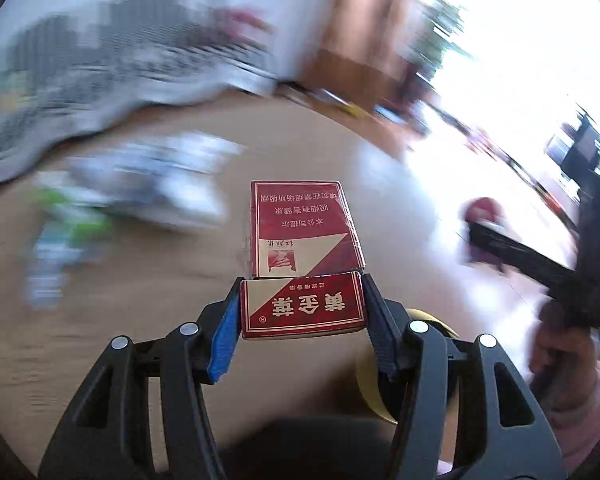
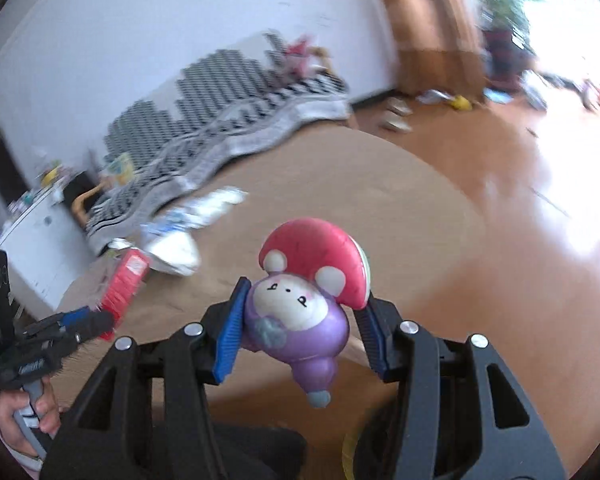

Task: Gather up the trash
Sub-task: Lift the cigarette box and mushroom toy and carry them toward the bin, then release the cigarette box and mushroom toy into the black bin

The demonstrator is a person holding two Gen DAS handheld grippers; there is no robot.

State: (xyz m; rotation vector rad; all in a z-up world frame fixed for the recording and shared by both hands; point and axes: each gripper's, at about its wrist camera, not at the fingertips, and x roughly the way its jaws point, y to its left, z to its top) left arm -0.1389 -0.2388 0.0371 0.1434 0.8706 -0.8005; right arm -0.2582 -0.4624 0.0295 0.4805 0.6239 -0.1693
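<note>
Left wrist view: the surroundings are streaked by blur. At centre left lies a smear of white and blue wrappers (image 1: 156, 176), with a green-and-white blurred piece (image 1: 64, 220) further left; what that piece is cannot be told. At the right edge the other gripper (image 1: 496, 236) reaches in, a person's hand (image 1: 568, 344) on its handle and something red at its tip. A yellow roll (image 1: 370, 384) peeks out below the right finger. Nothing stands before the left gripper (image 1: 303, 308), whose jaws are clamped on the lid end of a red cigarette pack (image 1: 304, 248); the pack juts up toward mid-frame, its flip lid slightly ajar. Beneath is a round brown table (image 1: 100, 320), with a checkered blanket (image 1: 120, 80) in the upper left and a glaring bright area at the upper right.

Right wrist view: at centre left the wrappers (image 2: 192, 220) lie on the table (image 2: 380, 184). At lower left the left gripper (image 2: 96, 320) holds the cigarette pack (image 2: 126, 280), a hand (image 2: 28, 416) below it. The right gripper (image 2: 302, 312) is closed on a mushroom toy (image 2: 304, 300) with a red cap and purple body, pads pressing both sides of the body. Behind are the checkered blanket (image 2: 236, 120), a white wall (image 2: 140, 20), a white cabinet (image 2: 40, 240) at left, and a wooden floor (image 2: 520, 160) with scattered small items along its far edge.
</note>
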